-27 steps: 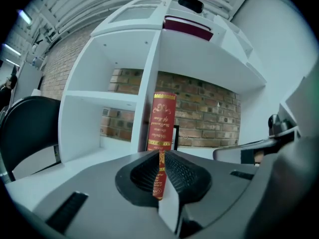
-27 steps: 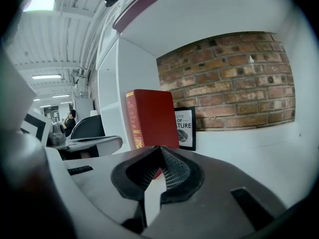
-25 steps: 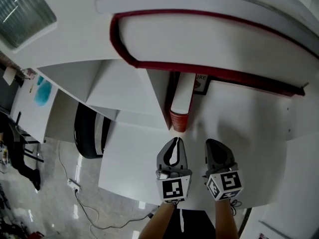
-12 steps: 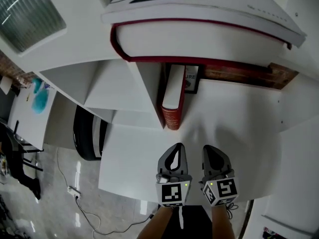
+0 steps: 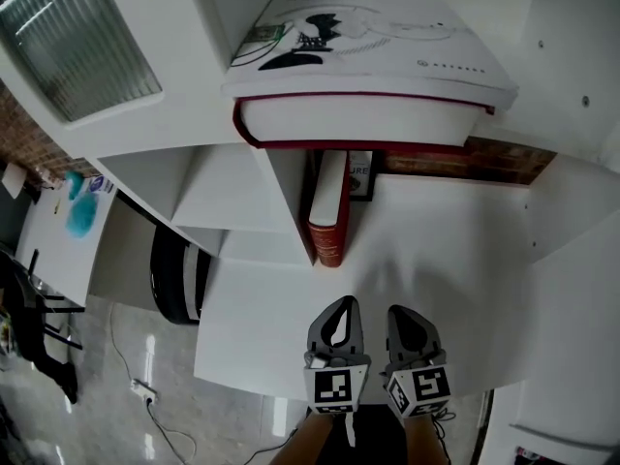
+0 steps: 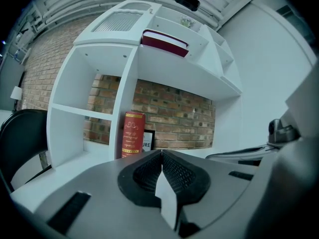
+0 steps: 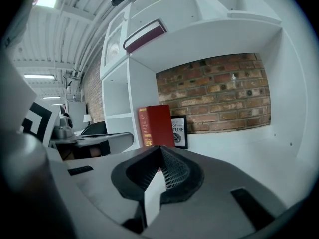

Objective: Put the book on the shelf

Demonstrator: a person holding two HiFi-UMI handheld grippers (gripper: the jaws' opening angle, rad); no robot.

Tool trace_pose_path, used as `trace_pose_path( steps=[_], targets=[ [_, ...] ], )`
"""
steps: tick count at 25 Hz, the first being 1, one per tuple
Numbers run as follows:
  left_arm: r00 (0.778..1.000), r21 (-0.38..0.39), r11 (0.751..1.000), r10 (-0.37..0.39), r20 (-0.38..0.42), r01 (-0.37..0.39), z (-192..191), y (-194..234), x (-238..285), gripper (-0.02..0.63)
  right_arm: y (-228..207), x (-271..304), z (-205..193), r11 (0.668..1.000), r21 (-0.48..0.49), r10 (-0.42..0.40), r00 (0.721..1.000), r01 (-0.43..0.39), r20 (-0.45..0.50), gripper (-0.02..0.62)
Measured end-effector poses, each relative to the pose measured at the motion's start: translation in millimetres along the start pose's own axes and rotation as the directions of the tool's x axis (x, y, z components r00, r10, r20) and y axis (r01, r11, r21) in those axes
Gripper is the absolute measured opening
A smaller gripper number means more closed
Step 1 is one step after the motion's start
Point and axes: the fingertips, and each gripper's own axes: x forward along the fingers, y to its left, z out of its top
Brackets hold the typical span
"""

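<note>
**Head view.**
- Item: red book [image 5: 327, 238]. It stands upright on the white shelf [image 5: 465, 250], its cover against the divider [image 5: 291, 187], spine toward you. A framed picture [image 5: 361, 170] sits just behind it.
- One level up, a second red book [image 5: 358, 119] lies flat under a white-covered book [image 5: 368, 27].
- Left gripper [image 5: 340, 302] and right gripper [image 5: 401, 311] sit side by side, well apart from the standing book. Neither carries anything.
- Judged status: the book is placed, and what is left is getting clear of it.

**Left gripper view.**
- Left gripper [image 6: 162, 153]: pads pressed together, nothing between them.
- The red book [image 6: 132, 133] shows beyond the tips, upright beside the divider [image 6: 125, 93], with the framed picture [image 6: 148, 139] at its right.
- Handling note: keep the jaws together and pull straight back, so no part reaches toward the spine.

**Right gripper view.**
- Right gripper [image 7: 160, 149]: pads meeting, empty.
- The red book [image 7: 157, 126] has its free cover facing open shelf, with nothing but the framed picture [image 7: 179, 132] near that side.
- Handling note: the book looks braced on one side only. A brush from this gripper could tip it toward the open shelf, so keep your sweep low and away. Check that it stands without leaning before you call it done.
</note>
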Motion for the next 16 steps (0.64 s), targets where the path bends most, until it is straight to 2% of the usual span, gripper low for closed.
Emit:
trace_pose_path(
  steps=[5, 16],
  targets=[
    [1.0, 0.014, 1.0, -0.016, -0.018, 0.016, -1.8, -7.4, -8.6, 0.017, 3.1, -8.2, 5.3, 1.0, 0.003, -0.01, 1.0, 0.01, 0.012, 0.015],
    [0.999, 0.038, 0.999, -0.034, 0.005, 0.033, 14.1, -19.4, -12.5, 0.017, 7.3, -16.9, 19.2, 1.0, 0.012, -0.003, 0.999, 0.002, 0.046, 0.015]
  ],
)
